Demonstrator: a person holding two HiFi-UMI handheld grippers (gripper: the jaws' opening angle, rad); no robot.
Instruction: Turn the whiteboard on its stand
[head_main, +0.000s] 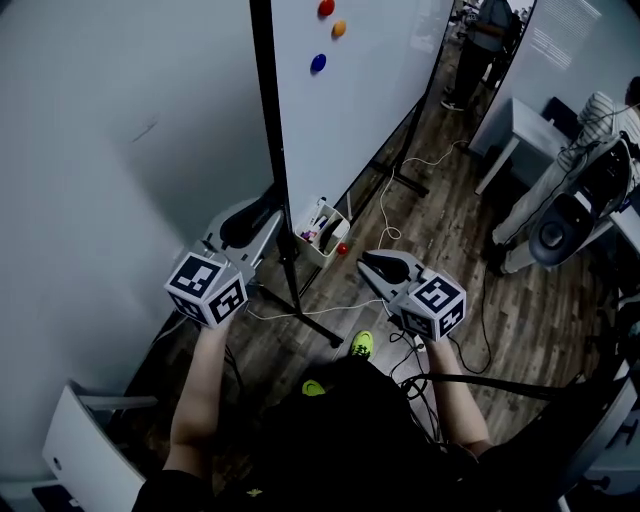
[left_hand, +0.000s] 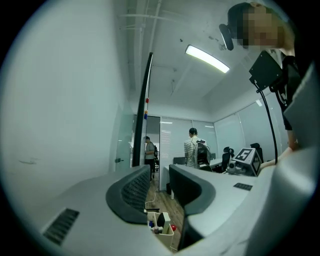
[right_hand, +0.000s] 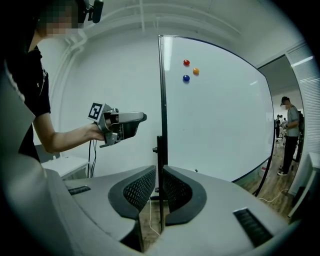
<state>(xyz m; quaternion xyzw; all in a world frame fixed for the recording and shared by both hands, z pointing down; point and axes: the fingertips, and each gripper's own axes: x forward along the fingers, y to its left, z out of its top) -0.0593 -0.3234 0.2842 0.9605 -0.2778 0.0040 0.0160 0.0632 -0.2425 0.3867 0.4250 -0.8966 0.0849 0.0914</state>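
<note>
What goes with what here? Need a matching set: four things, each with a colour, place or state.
Things:
1. left gripper
2. top magnet
3. pen tray
4. shoe

Descriptions:
A. yellow-green
B. red
C. jaws apart, nothing between them
D. by the lower edge of the whiteboard

Pairs: 1-C, 2-B, 3-D, 4-A

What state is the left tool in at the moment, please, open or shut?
Open. In the left gripper view the left tool shows its jaws apart with nothing gripped between them; the whiteboard stands beyond them.
</note>
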